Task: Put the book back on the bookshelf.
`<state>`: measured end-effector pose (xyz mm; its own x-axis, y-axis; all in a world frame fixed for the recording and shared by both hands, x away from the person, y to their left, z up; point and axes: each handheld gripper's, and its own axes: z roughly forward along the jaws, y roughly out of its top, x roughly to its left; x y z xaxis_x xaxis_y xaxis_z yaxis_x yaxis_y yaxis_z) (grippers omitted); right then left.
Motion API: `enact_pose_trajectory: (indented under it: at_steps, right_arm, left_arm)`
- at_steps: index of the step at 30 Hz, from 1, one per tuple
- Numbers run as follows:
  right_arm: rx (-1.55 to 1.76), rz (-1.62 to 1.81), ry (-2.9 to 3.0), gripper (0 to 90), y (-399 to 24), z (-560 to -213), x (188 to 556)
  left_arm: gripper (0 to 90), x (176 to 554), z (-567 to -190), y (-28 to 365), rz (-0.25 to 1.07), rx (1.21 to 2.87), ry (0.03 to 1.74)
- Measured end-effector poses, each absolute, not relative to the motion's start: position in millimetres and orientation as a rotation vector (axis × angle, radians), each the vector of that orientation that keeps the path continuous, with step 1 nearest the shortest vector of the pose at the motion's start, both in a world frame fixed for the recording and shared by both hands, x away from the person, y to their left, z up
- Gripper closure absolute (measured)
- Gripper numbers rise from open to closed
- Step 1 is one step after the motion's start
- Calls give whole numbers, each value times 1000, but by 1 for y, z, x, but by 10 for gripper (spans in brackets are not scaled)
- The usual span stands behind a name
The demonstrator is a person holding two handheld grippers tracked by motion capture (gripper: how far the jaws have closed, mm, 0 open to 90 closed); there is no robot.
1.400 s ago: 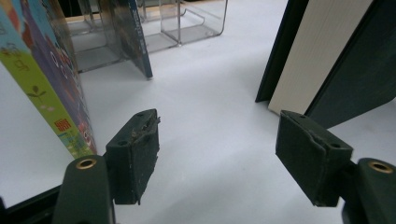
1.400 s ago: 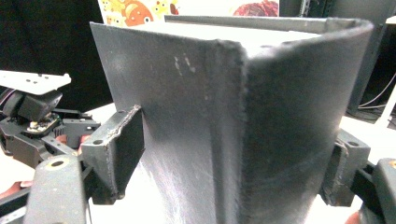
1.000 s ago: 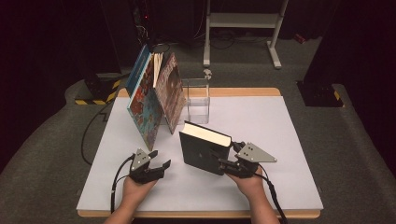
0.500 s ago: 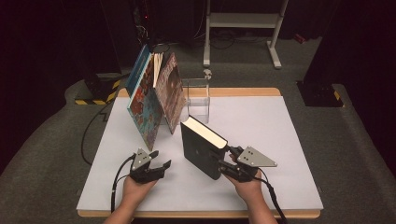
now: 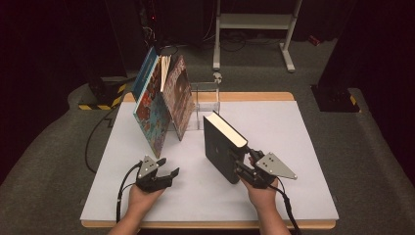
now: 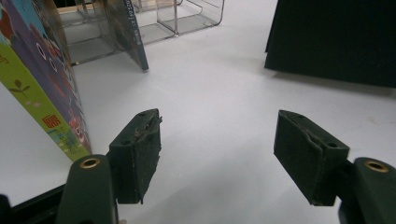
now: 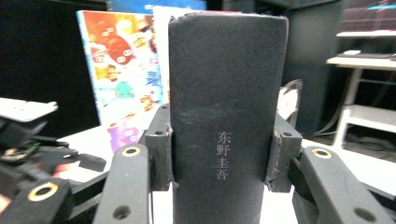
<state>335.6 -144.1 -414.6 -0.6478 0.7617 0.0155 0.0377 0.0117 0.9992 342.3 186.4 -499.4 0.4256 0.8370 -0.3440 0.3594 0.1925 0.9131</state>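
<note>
While right hand-held gripper (image 7: 219, 158) clamps upright black book (image 7: 227, 93) by spine, left hand-held gripper (image 6: 217, 154) gapes wide, holding nothing.

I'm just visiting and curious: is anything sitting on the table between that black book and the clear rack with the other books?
Nothing visible. The black book, clamped upright in the right gripper, has only bare white table between it and the clear rack. The picture books lean off to the left, beside that path.

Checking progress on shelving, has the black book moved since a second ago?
Yes. The black book, clamped in the right gripper, has tipped upright beside the clear rack.
</note>
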Motion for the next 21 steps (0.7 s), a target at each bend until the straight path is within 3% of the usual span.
enact_pose_trajectory:
  at_steps: [21]
  right_arm:
    - [864, 1645, 1725, 524, -167, -426, 329]
  left_arm:
    - [318, 342, -499, 186, 471, 1392, 1156]
